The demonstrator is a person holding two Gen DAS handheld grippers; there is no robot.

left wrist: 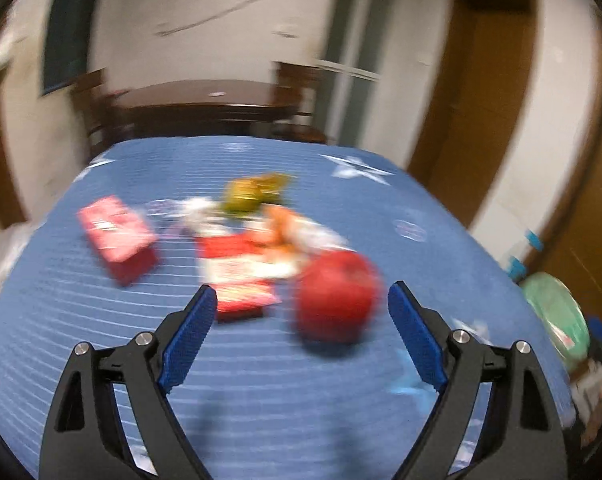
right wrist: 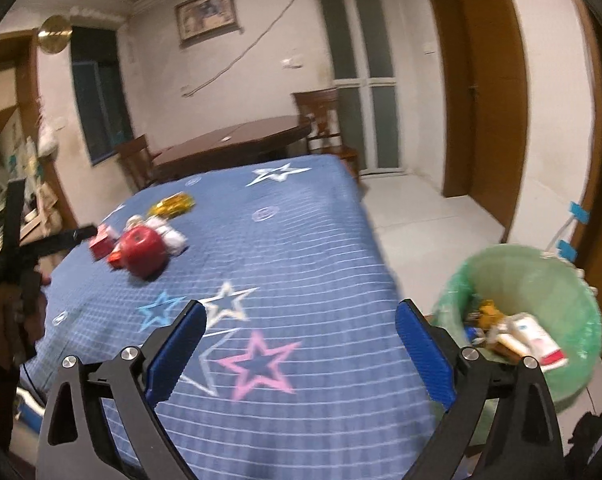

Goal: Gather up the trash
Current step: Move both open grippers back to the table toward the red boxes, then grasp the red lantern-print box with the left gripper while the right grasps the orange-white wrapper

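Hovering over the blue star-patterned table (left wrist: pixel 101 360), the left gripper (left wrist: pixel 301 300) has its fingers (left wrist: pixel 193 332) wide apart with nothing clamped; a red apple-shaped item (left wrist: pixel 337 296) lies on the cloth just beyond them. Behind it sits blurred trash: a red box (left wrist: pixel 117 236), a red-and-white wrapper (left wrist: pixel 241 276) and a gold wrapper (left wrist: pixel 253 192). Fingers of the right gripper (right wrist: pixel 301 324) are likewise spread and empty. A green-lined bin (right wrist: pixel 541 272) stands right of the table, holding scraps.
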